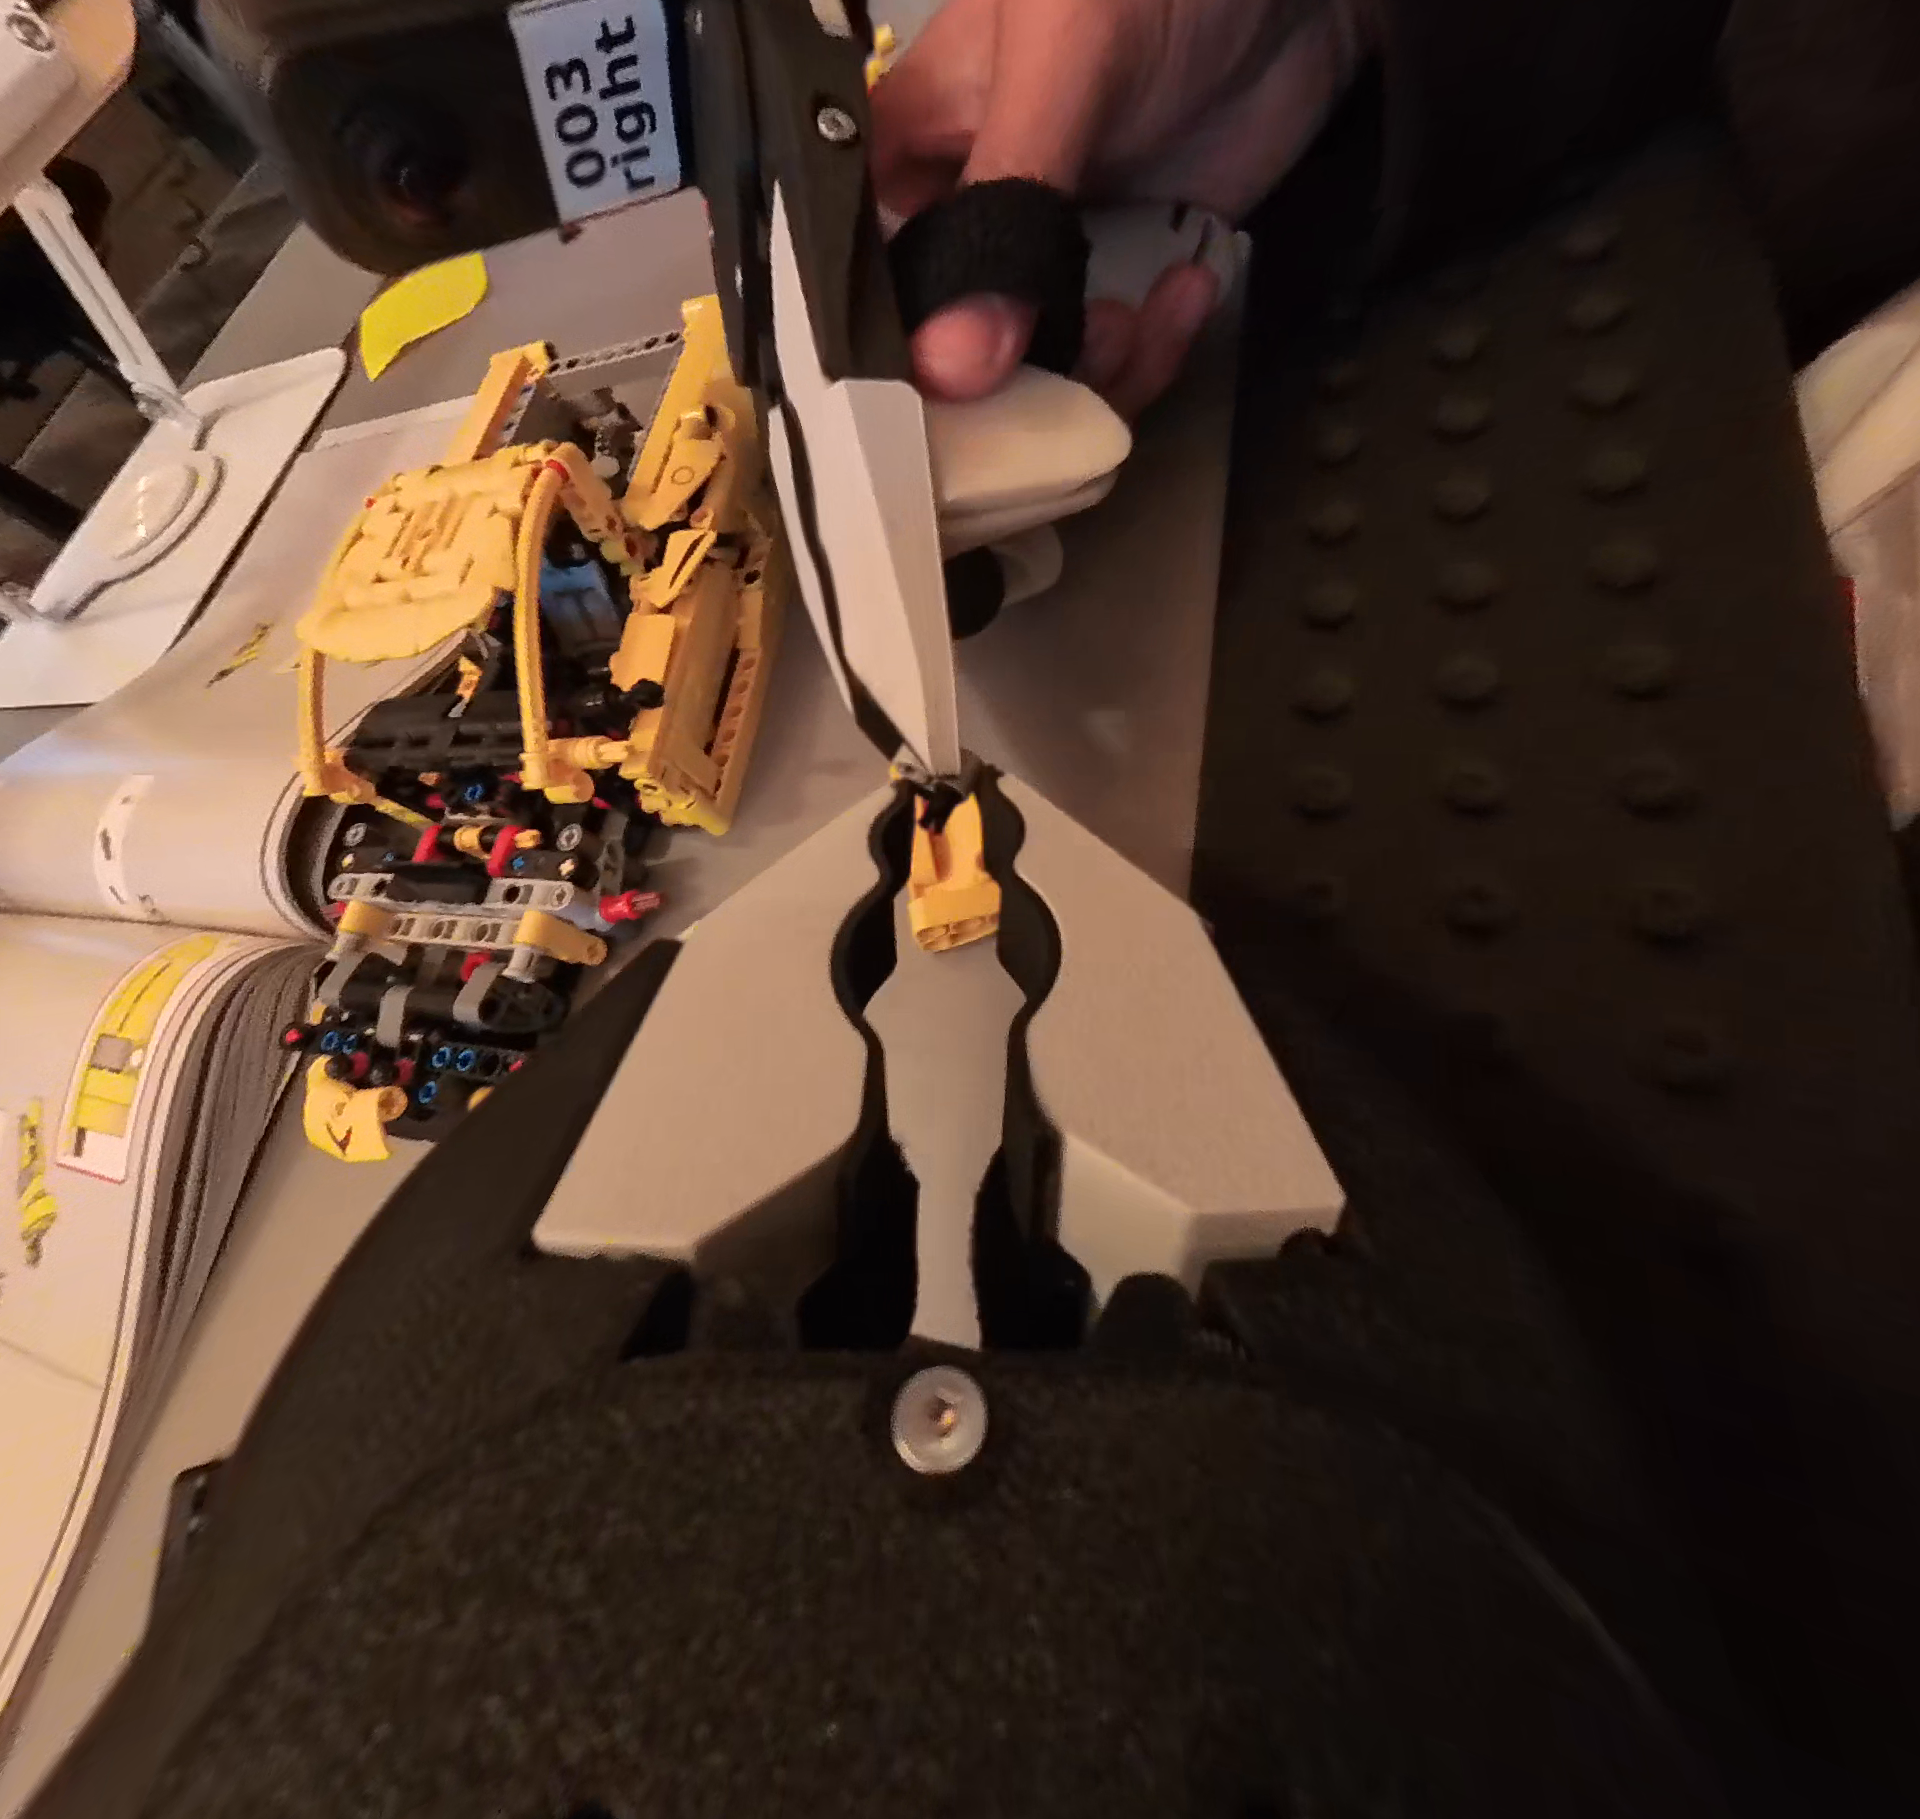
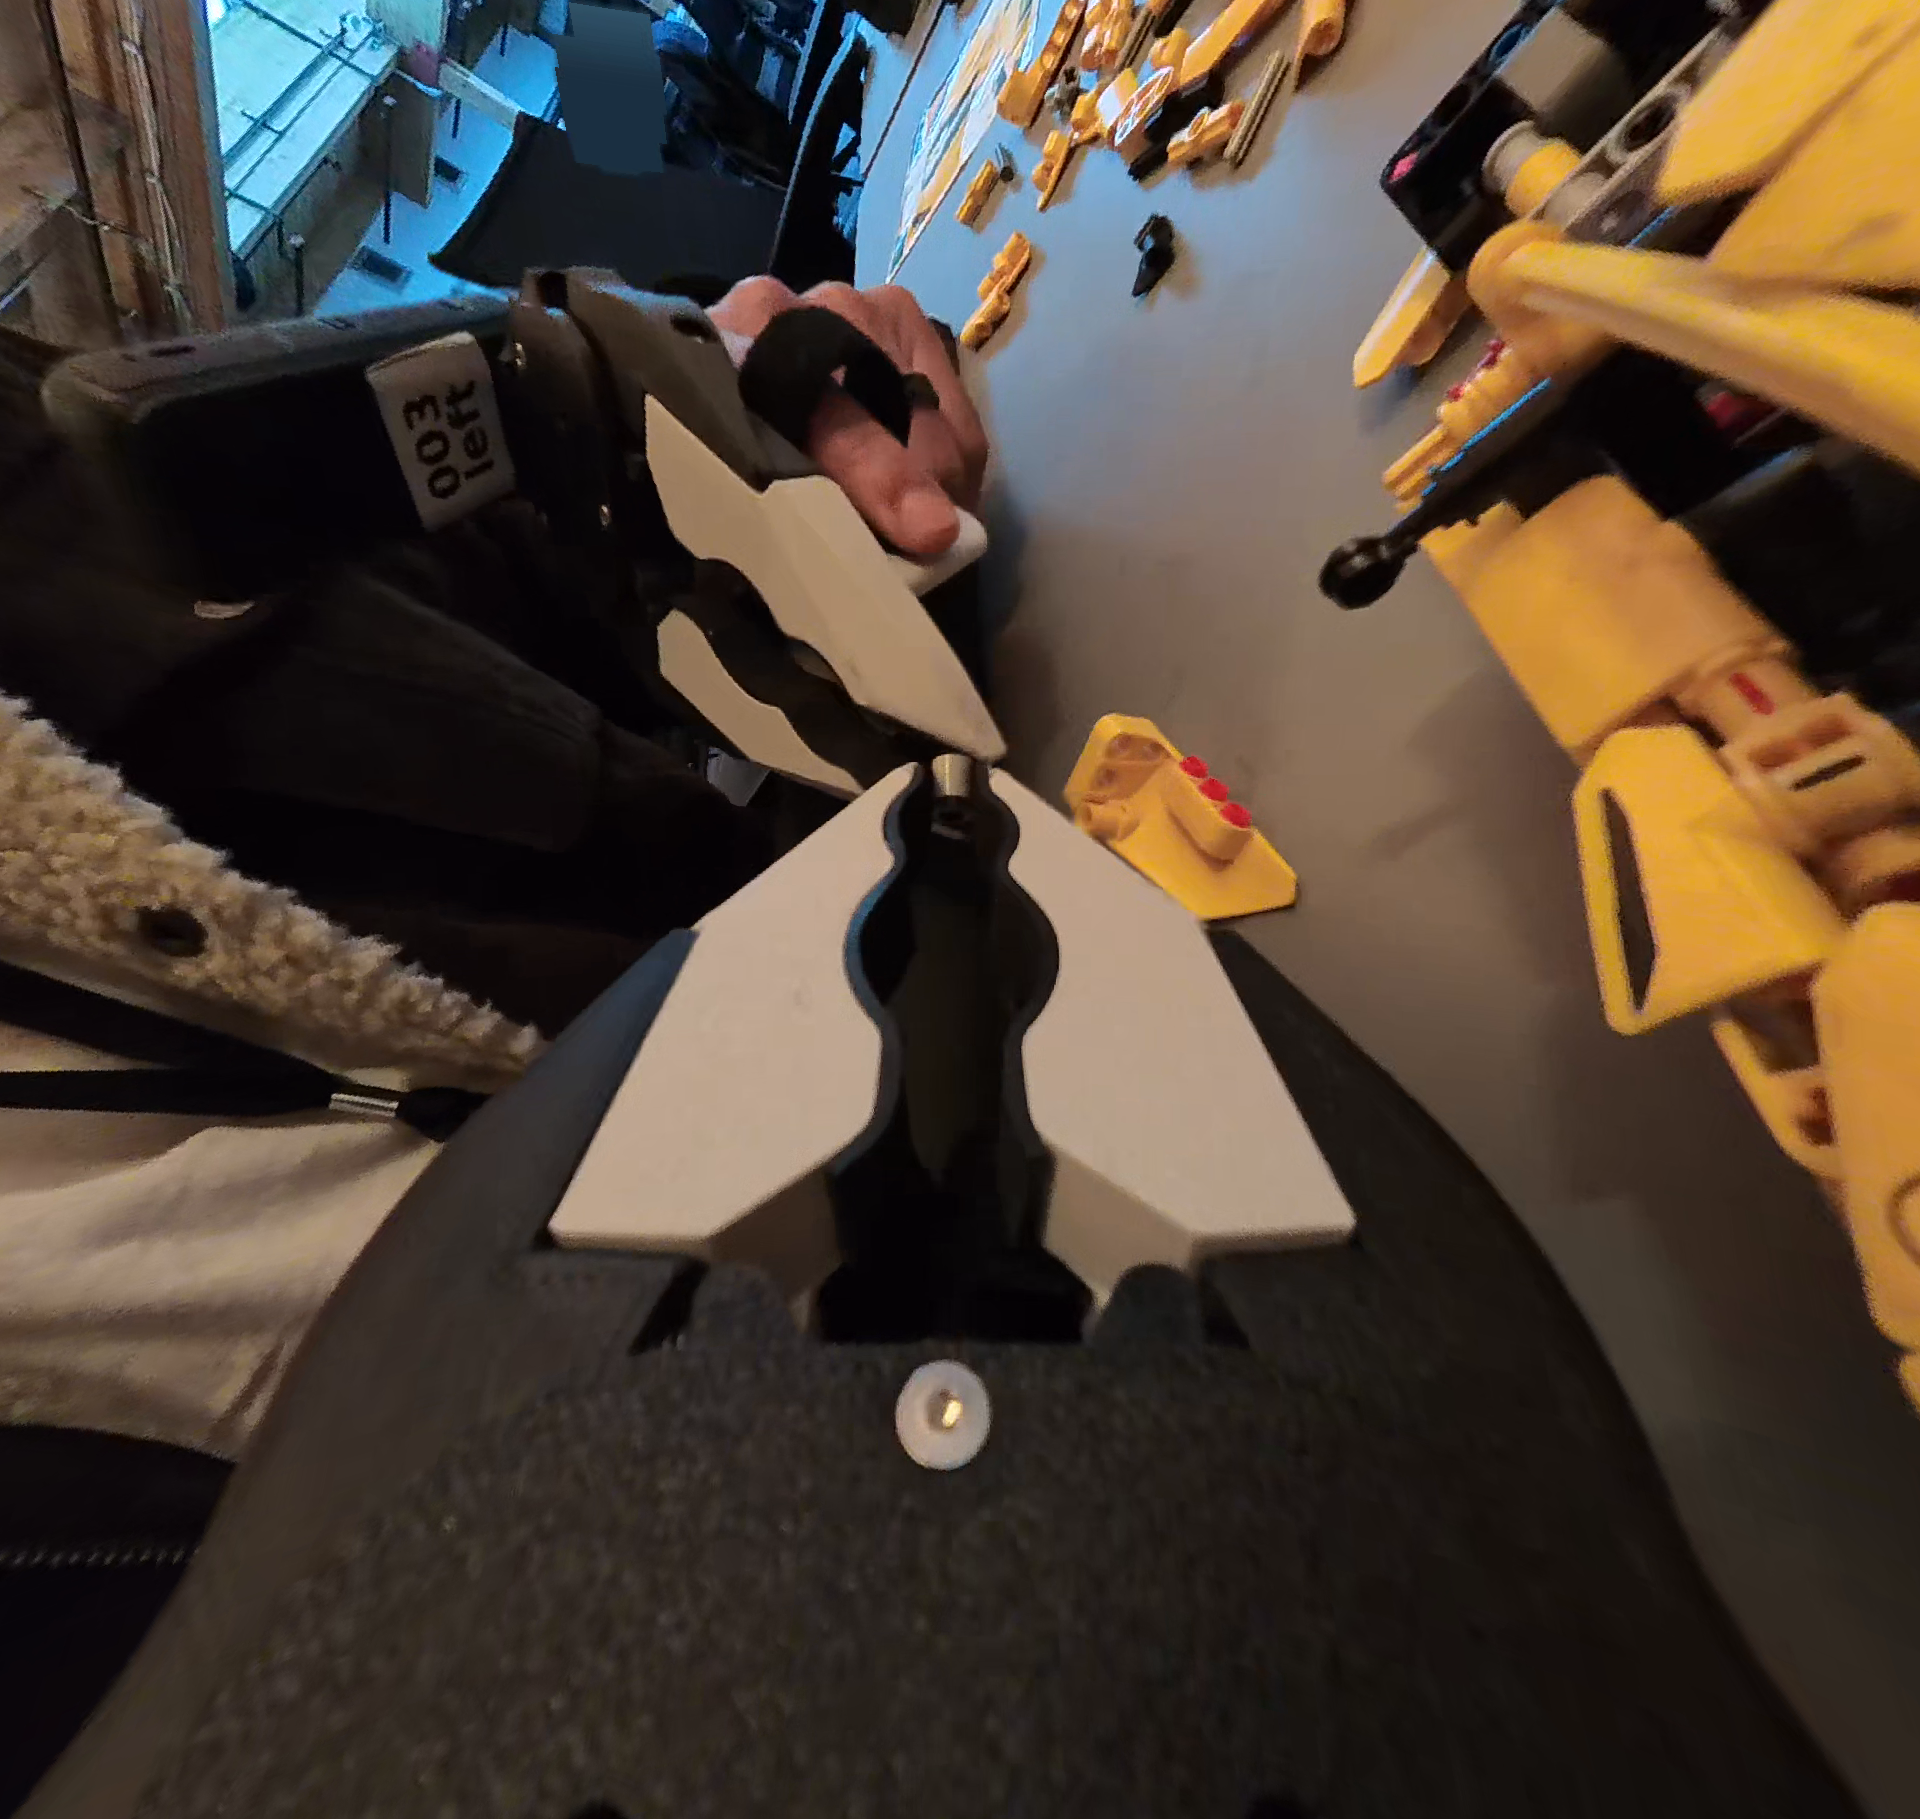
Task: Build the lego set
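Yellow brick (image 1: 951, 870) sits clamped between the left gripper's (image 1: 943, 793) nearly closed fingers, tip to tip with the right gripper (image 2: 951, 782), which pinches a small grey-black pin (image 2: 951, 798), while the half-built yellow car (image 1: 540, 689) lies on the booklet (image 1: 156, 1042) just beside them on the table (image 2: 1195, 522).

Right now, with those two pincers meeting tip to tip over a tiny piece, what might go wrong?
1. The left gripper pinches the small yellow lego connector only near its tips; a sideways push from the right gripper could twist it loose.
2. The right gripper holds a small grey pin by a sliver, so it may slip or misalign.
3. Both are held off the edge of the grey table; a dropped part could fall onto the dark studded floor mat.
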Available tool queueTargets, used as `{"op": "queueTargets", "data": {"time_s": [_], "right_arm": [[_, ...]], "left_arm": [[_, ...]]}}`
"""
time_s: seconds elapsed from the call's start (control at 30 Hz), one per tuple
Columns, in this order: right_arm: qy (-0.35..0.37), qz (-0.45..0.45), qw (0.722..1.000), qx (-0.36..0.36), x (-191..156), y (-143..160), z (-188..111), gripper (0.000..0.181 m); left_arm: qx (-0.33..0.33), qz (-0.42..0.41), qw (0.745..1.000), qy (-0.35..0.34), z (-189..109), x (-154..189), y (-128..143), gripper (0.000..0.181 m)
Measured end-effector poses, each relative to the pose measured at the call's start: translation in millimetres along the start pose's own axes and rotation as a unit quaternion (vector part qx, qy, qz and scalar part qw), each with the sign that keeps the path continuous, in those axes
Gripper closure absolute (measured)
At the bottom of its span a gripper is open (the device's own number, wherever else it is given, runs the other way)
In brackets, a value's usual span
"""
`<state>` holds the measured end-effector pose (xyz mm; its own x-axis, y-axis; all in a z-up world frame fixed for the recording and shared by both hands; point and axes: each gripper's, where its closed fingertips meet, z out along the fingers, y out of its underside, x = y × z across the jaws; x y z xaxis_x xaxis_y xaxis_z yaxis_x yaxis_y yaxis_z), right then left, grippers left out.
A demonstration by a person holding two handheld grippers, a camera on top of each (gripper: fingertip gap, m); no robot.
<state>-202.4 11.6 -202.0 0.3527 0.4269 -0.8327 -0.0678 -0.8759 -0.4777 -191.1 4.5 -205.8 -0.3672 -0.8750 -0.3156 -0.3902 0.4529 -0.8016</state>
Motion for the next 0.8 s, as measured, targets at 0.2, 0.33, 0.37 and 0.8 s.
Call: {"op": "queueTargets", "data": {"time_s": [0.2,0.33,0.37,0.8], "right_arm": [[0.004,-0.002,0.996,0.087,2.4,-21.8,-8.2,0.173],[0.008,-0.016,0.995,0.101,-0.8,-23.2,-7.5,0.171],[0.015,-0.017,0.995,0.099,1.0,-22.5,-6.2,0.169],[0.069,-0.003,0.996,0.055,13.4,-8.8,-4.3,0.175]], "left_arm": [[-0.001,-0.049,0.998,-0.046,-3.5,-21.4,1.2,0.175],[0.006,-0.072,0.997,-0.034,-4.5,-20.9,-0.3,0.176],[0.003,-0.073,0.997,-0.027,-3.4,-18.5,0.6,0.176],[-0.011,-0.101,0.995,0.023,-0.7,-4.1,9.1,0.169]]}}
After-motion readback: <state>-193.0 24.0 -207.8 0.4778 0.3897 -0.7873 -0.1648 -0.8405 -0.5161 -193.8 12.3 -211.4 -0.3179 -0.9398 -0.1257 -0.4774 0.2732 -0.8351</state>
